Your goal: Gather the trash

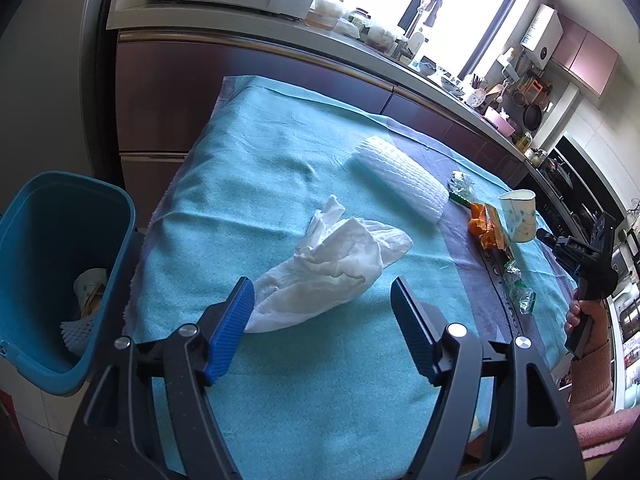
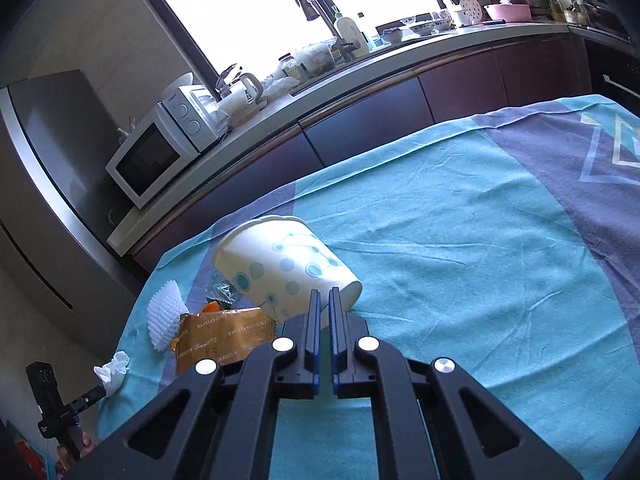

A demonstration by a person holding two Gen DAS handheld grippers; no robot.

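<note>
On the worktop's teal cloth (image 1: pixel 280 400), trash is lying in a loose line: a crumpled tissue (image 1: pixel 332 268) is sitting just ahead of the left tongs (image 1: pixel 322 304), whose blue pads are standing wide apart and holding nothing; beyond it a white foam net (image 1: pixel 400 180) is lying flat; further right, orange peel (image 1: pixel 478 224), a brown wrapper (image 2: pixel 224 336) and green wrappers (image 1: pixel 520 292) are crowding beside a paper cup (image 1: pixel 518 216).

The cup is standing upright in the left view and sits just ahead of the right tongs (image 2: pixel 324 312); their pads are pressed nearly together with only a thin slit between them, and nothing is showing in that slit; whether the tips are touching the cup's base I cannot tell.

Off the worktop's left edge a blue bin (image 1: pixel 60 280) is waiting; a cup and a foam net are already lying inside it, so the collecting is judged to be under way but far from done; tissue, net, peel, wrappers and cup are all left on the cloth. The tissue looks the likeliest next pick, being framed between the open left pads and nearest the bin.
</note>
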